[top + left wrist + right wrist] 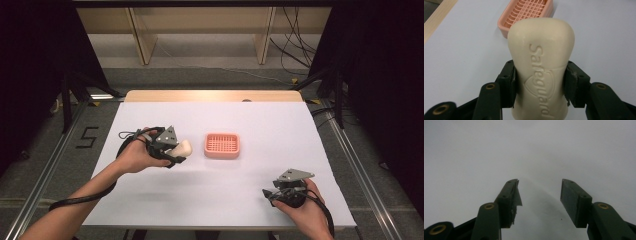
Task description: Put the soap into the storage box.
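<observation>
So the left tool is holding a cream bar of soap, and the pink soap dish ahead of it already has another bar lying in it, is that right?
Not quite. The left tool does hold the cream bar of soap, but the pink soap dish ahead of it has nothing in it: the high view shows its bare ribbed grid, and the left gripper view shows the same.

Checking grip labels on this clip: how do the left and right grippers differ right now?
The left gripper is shut on the cream bar of soap, held beside the pink slotted soap dish; the right gripper stands open with nothing between its jaws, nearer the table's front edge. Both are black and hand-held over the white table.
</observation>
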A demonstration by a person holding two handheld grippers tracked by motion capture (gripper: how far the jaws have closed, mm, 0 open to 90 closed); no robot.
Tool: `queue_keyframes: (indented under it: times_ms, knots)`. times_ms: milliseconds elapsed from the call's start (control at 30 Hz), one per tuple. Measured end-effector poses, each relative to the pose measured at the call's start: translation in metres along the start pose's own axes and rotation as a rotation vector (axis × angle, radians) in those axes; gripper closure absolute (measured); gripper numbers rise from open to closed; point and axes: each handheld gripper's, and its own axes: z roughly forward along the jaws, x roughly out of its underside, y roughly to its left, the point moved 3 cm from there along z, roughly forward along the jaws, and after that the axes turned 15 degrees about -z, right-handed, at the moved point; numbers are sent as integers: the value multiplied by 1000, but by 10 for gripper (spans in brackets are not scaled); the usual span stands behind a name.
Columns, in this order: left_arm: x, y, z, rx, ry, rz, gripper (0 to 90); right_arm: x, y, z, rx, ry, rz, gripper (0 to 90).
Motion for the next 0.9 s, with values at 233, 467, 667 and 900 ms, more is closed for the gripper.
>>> queue_keyframes:
  times_ms: [233, 467, 667, 900]
  knots:
    - [-8, 0, 3, 9, -17, 1, 495, 0, 0, 0, 0, 1, -7, 487]
    - [-13, 2, 5, 10, -20, 17, 495, 1, 0, 0, -2, 3, -13, 487]
    - [-17, 3, 9, 15, -22, 21, 495, 1, 0, 0, -3, 3, -6, 487]
    - [-20, 6, 12, 4, -20, 23, 495, 1, -1, 0, -9, 3, -12, 487]
